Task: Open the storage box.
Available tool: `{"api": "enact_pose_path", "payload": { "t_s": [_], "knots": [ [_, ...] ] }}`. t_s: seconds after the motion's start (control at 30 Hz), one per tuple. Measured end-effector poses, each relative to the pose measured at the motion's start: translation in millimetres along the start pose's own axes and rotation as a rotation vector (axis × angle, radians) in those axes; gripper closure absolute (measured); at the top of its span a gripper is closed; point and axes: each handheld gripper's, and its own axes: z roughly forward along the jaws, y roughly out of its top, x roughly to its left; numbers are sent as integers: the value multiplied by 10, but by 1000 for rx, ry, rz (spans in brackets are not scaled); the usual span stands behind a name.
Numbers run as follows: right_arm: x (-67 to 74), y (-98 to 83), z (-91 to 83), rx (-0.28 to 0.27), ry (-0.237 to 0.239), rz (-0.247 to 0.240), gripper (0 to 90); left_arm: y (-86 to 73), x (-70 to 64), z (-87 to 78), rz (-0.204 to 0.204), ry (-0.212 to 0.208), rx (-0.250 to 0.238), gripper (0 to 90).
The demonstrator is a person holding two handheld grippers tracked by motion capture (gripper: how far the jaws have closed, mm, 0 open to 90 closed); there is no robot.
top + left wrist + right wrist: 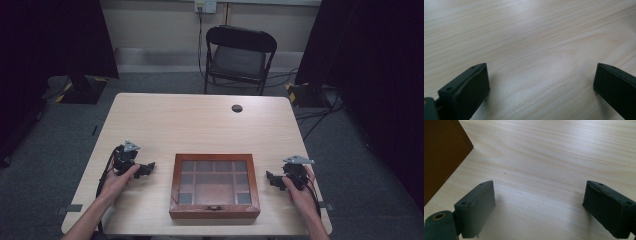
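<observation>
A brown wooden box (215,185) with a glass lid and a front clasp lies shut near the table's front edge, its inner compartments showing through the glass. Left of it my left gripper (148,167) rests on the table, held by a hand, jaws pointing toward the box. In the left gripper view that gripper (541,82) stands open over bare wood. To the box's right sits my right gripper (270,178), also in a hand. The right gripper (537,202) is open with nothing between its jaws, and the box's side wall (441,152) fills that view's upper left corner.
The light wooden table (200,125) has a round cable hole (237,108) near its far edge. A black folding chair (239,57) stands behind it. Dark curtains (55,35) hang at both sides, with cables on the grey floor at right.
</observation>
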Motion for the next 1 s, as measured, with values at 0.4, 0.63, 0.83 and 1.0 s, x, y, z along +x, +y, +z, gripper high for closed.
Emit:
{"api": "enact_pose_path", "payload": {
  "t_s": [0.4, 0.63, 0.83, 1.0],
  "knots": [
    [-4, 3, 3, 1, 2, -3, 93, 60, -22, -84, 0, -46, 32, 195],
    [-5, 3, 3, 1, 2, -3, 92, 118, -134, -212, 19, -109, -43, 250],
    [-5, 3, 4, 1, 2, -3, 92, 179, -297, -307, 52, -207, -89, 293],
    [-5, 3, 4, 1, 2, -3, 92, 245, -444, -400, 44, -277, -123, 312]
  ]
}}
